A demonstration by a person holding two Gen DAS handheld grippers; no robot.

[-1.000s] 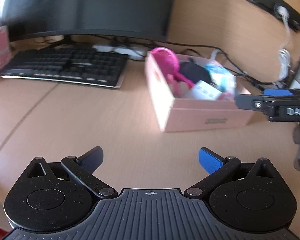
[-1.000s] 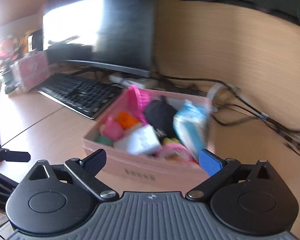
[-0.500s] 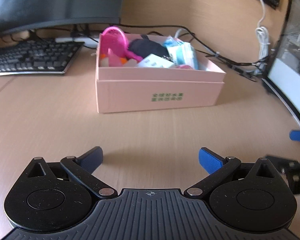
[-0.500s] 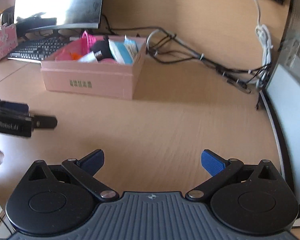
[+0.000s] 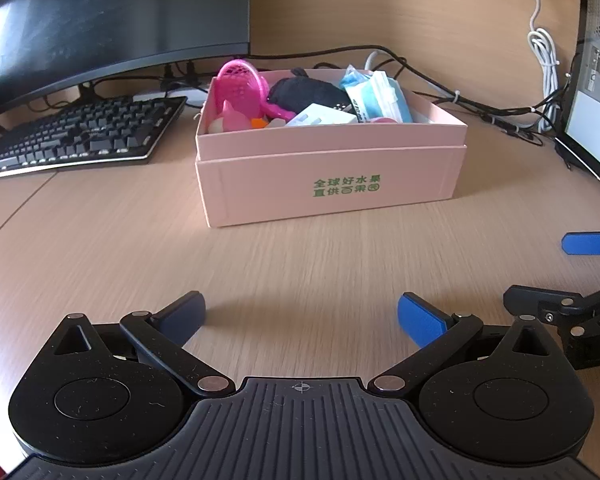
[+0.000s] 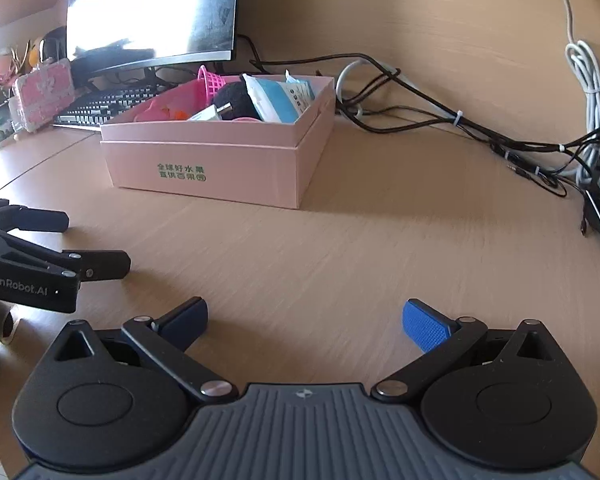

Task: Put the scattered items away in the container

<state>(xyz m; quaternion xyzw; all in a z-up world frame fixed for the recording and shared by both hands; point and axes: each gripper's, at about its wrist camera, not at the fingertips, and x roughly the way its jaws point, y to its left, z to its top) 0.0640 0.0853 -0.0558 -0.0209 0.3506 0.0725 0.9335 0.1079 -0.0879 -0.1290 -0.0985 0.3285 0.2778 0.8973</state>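
Both the left tongs (image 5: 300, 320) and right tongs (image 6: 306, 322) hover released and empty over bare tabletop (image 5: 300, 256), the full pink box (image 5: 328, 176) at twelve o'clock, so the likeliest slip is snagging the cables (image 6: 440, 120) near one o'clock.

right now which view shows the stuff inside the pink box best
The left wrist view. It looks down over the front wall of the pink box, so the pink basket, black pouch and blue packets all show. The right wrist view sees the box corner-on and lower, so its near wall hides much of the contents.
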